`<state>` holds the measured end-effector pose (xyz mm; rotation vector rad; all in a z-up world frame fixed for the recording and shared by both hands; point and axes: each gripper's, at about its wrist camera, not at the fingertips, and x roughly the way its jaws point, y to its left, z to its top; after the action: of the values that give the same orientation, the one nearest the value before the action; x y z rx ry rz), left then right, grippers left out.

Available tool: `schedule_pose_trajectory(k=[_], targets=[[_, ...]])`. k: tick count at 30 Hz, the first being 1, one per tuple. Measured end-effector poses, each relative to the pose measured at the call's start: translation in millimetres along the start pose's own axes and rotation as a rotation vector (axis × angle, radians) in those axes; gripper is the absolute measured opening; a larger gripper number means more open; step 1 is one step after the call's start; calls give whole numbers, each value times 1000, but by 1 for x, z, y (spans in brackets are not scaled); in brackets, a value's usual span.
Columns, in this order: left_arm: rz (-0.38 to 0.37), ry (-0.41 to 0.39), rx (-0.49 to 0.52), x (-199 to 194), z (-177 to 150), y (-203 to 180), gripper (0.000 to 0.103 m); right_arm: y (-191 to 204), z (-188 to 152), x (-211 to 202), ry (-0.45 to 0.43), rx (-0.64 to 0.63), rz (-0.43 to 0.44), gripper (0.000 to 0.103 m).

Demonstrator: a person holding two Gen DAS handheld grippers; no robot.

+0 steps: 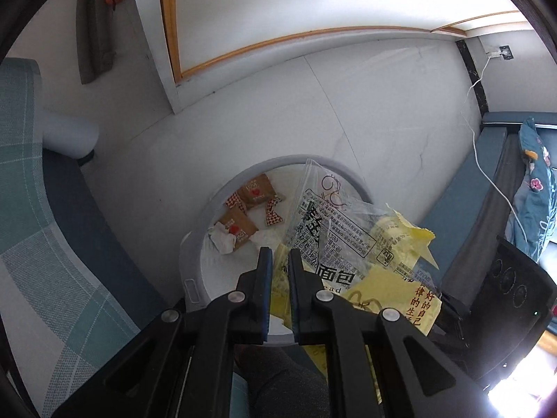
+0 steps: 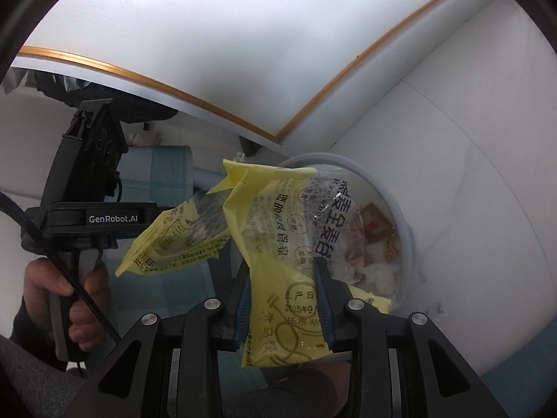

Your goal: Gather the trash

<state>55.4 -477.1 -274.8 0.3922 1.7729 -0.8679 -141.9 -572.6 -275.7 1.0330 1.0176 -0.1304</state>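
A round white trash bin (image 1: pixel 195 264) stands on the floor and holds brown candy wrappers (image 1: pixel 256 191) and crumpled tissue (image 1: pixel 222 240). My left gripper (image 1: pixel 280 257) is above the bin, shut on a yellow-and-clear bread wrapper (image 1: pixel 334 244). In the right wrist view my right gripper (image 2: pixel 283 289) holds another yellow-and-clear bread wrapper (image 2: pixel 275 230) between its blue pads, over the bin (image 2: pixel 405 230). The left gripper's body (image 2: pixel 101 216) shows at the left with its wrapper (image 2: pixel 177 240) hanging from it.
A teal checked sofa (image 1: pixel 45 230) lies at the left. A dark blue bed frame (image 1: pixel 463 202) with a floral pillow (image 1: pixel 538 188) is at the right. A white cable (image 1: pixel 487 160) hangs from a wall socket. A white cabinet (image 1: pixel 278 10) stands behind the bin.
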Motion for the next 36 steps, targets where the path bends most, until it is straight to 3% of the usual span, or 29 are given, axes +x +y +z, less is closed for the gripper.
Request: schedule_pose_trajectory(k=[4,9,11,13,15,19,24,31,36], targets=[[47,53,-20,4,2,-7,8,10,10,24,37,-16,-21,36],[52,68,-43,6,1,-10,9,14,16,44,49,-6,-29,50],[53,56,-36,1,-2,-11,18,15,16,46,51,-3,-34,52],[66,43,-26,-3,-5,-15,44,11,14,42,53,-4,-46,63],[74,21,-24,-8,-8,-18,58,7,11,34,53,-12,-56,68],[67,-3,-17,-19,-15,-18,60,5,13,29,36,2,-67,72],[135,-75,30,-46,-24,-12,63,5,14,6,15,1,-76,72],[233,-266,77,-108,-58,-20,68,31,21,-27,-23,-33,-109,75],[236,-355,84,-142,-78,-31,73,55,23,-50,-52,-62,-157,78]])
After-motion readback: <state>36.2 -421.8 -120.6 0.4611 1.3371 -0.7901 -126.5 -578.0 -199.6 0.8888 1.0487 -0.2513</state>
